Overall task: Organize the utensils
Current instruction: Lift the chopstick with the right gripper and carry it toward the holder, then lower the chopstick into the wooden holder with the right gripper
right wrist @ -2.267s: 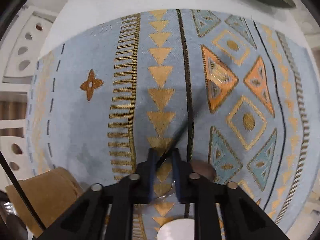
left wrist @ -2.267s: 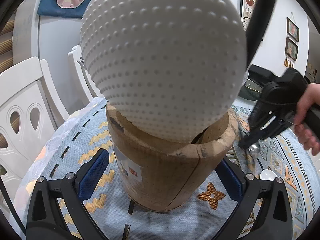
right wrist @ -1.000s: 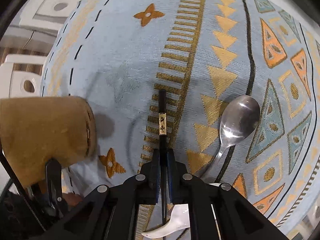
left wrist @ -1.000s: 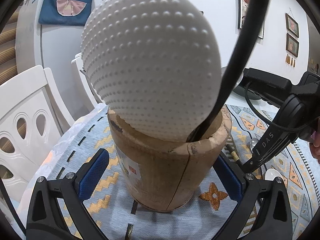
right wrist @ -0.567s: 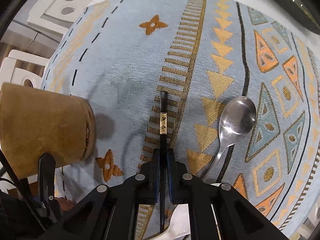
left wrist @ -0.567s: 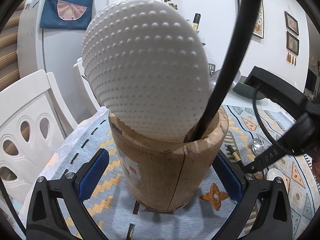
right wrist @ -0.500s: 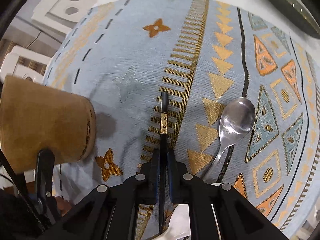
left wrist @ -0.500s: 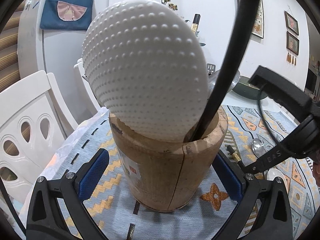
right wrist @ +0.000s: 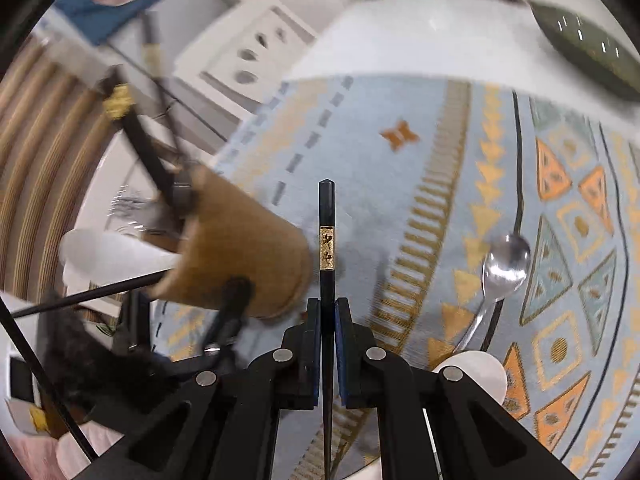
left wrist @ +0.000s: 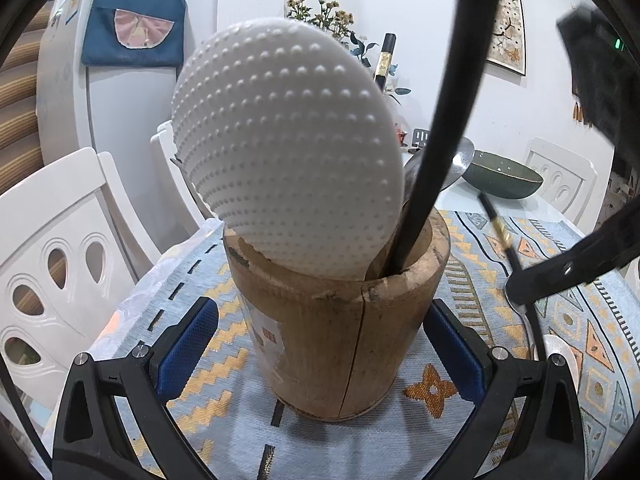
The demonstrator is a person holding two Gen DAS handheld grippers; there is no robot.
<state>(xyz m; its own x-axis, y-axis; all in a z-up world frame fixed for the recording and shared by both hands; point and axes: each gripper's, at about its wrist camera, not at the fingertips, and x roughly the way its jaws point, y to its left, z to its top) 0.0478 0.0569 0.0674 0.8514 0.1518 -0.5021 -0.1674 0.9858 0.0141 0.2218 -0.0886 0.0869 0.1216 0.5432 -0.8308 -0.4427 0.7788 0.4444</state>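
Note:
A wooden holder (left wrist: pixel 340 332) stands on the patterned cloth between the blue pads of my left gripper (left wrist: pixel 324 320), which grips its lower wall. It holds a white dotted ladle (left wrist: pixel 288 152), a thick black handle (left wrist: pixel 448 120), a metal spoon and a chopstick top (left wrist: pixel 386 60). My right gripper (right wrist: pixel 327 316) is shut on a black chopstick (right wrist: pixel 327 240) with a gold band, raised off the cloth just right of the holder (right wrist: pixel 240 248). The left wrist view shows that chopstick (left wrist: pixel 498 228) slanting up from the right gripper (left wrist: pixel 520 286).
A metal spoon (right wrist: pixel 506 260) and a white ceramic spoon (right wrist: pixel 476 368) lie on the cloth (right wrist: pixel 400 208) to the right. A dark green bowl (left wrist: pixel 506 178) sits at the table's far side. White chairs (left wrist: pixel 52 240) stand around the table's edge.
My right gripper has risen from the cloth with the chopstick and tilted up toward the holder, which now sits nearer its fingers. The left gripper and holder have stayed put.

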